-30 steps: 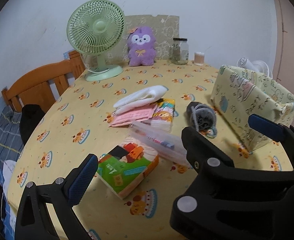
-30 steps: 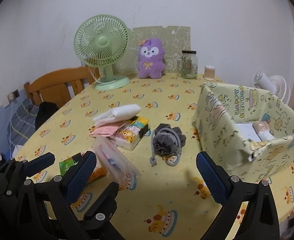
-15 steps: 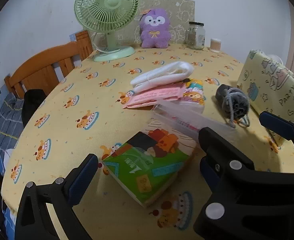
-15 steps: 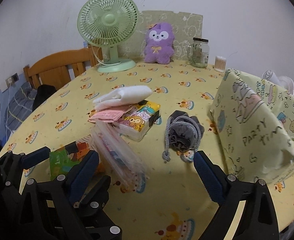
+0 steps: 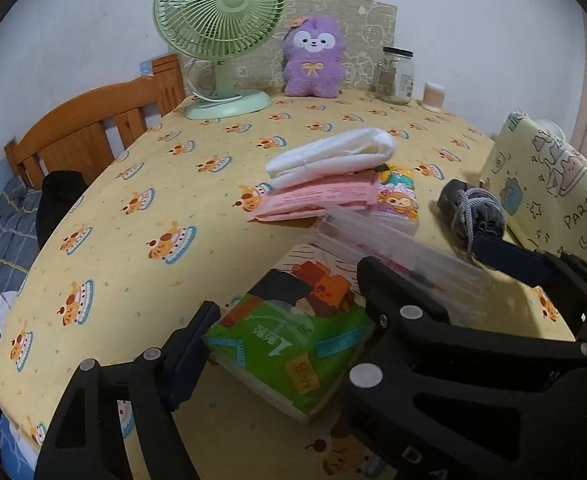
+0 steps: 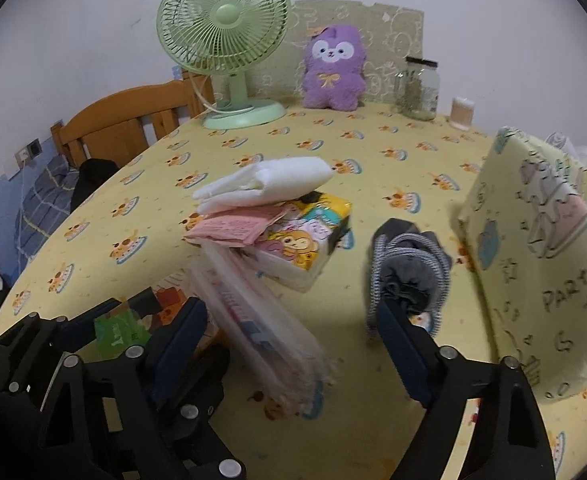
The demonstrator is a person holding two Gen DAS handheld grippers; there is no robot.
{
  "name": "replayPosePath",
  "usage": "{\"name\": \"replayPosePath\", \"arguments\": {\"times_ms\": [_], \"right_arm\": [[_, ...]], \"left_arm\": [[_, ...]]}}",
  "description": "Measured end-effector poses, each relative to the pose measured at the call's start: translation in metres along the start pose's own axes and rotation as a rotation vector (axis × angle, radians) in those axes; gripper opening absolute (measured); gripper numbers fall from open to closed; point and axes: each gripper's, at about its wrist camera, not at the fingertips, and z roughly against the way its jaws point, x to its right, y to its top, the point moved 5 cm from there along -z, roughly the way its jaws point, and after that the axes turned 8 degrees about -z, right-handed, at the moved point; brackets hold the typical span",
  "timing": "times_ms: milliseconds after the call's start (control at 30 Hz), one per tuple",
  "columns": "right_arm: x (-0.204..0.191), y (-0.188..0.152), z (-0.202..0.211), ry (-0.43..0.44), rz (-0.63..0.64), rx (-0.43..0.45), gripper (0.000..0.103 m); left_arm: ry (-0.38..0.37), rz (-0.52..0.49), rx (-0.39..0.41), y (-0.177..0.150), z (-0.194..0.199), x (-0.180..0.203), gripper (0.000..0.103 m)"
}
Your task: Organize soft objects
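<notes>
Step in hand: first pick-ups, both judged not yet gripped.
Left gripper [image 5: 277, 344]: jaws closing around the green tissue pack [image 5: 293, 344], pads not clearly pressing.
Right gripper [image 6: 289, 328]: jaws closing, spread either side of the clear plastic packet [image 6: 261, 320], which leans across the green pack.
Next move, judged: close fully, lift, carry to the yellow fabric bin [image 6: 533, 248] right of the pack.
Beyond the pack: white folded cloth [image 5: 333, 156], pink packet [image 5: 317, 196], cartoon tissue pack [image 6: 309, 240].
Obstacle: grey drawstring pouch [image 6: 409, 276] before the bin.

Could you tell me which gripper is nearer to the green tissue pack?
Left. The left gripper straddles the green tissue pack, jaws closing; the right gripper sits beside it.
</notes>
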Motion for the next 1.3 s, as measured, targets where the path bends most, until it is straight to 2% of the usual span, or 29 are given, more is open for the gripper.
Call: {"name": "replayPosePath", "arguments": {"times_ms": [400, 500, 700, 1300], "right_arm": [[-0.003, -0.004, 0.000, 0.066, -0.052, -0.030, 0.053], [-0.003, -0.006, 0.003, 0.076, -0.052, -0.031, 0.049], [0.000, -0.009, 0.008, 0.078, -0.059, -0.030, 0.045], [0.022, -0.020, 0.031, 0.078, -0.160, -0.014, 0.044]], "left_arm": [[-0.021, 0.021, 0.002, 0.000, 0.002, -0.003, 0.076], [-0.028, 0.021, 0.003, -0.001, 0.004, -0.002, 0.075], [-0.043, 0.017, 0.003, -0.003, 0.007, 0.005, 0.076], [-0.058, 0.031, -0.015, -0.009, 0.017, 0.024, 0.074]]}}
